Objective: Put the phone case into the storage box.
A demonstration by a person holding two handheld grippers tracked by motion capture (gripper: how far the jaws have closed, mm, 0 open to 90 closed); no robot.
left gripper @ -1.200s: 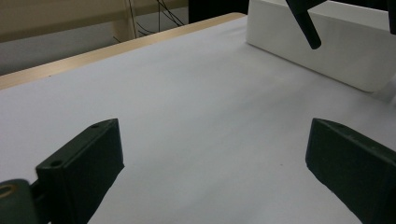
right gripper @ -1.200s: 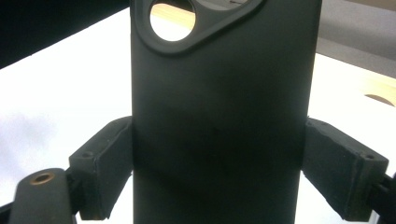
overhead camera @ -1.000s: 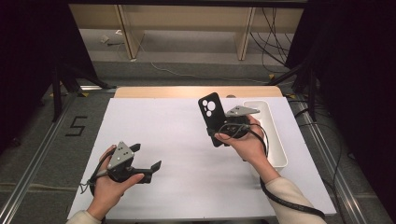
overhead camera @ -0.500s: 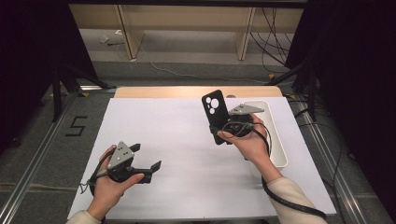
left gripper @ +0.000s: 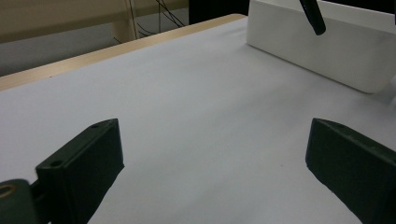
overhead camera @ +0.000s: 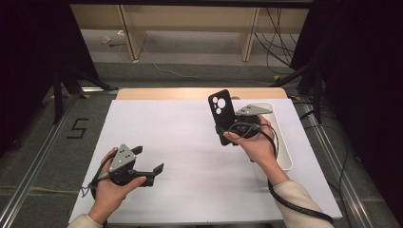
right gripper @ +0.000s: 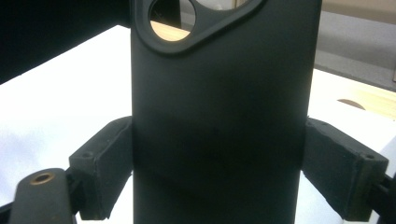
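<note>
A black phone case (overhead camera: 221, 111) with round camera cut-outs is held upright above the right part of the white table sheet (overhead camera: 180, 133). My right gripper (overhead camera: 227, 130) is shut on its lower half. In the right gripper view the case (right gripper: 219, 93) stands between the two pads (right gripper: 100, 163), which press on its long edges. My left gripper (overhead camera: 148, 159) rests at the front left, held by a hand, open with nothing between its jaws. In the left gripper view its gripper (left gripper: 215, 172) frames bare sheet, and the case's lower end (left gripper: 312, 16) hangs at the top right.
A white rectangular tray (overhead camera: 281, 137) lies along the right edge of the sheet, just behind the right hand; its side wall (left gripper: 317, 51) shows in the left gripper view. A wooden strip (overhead camera: 199, 93) runs along the table's far edge. Cables trail from both grippers.
The right hand has carried the phone case slightly to the right, with the grip unchanged. The left hand and its gripper have stayed still.
</note>
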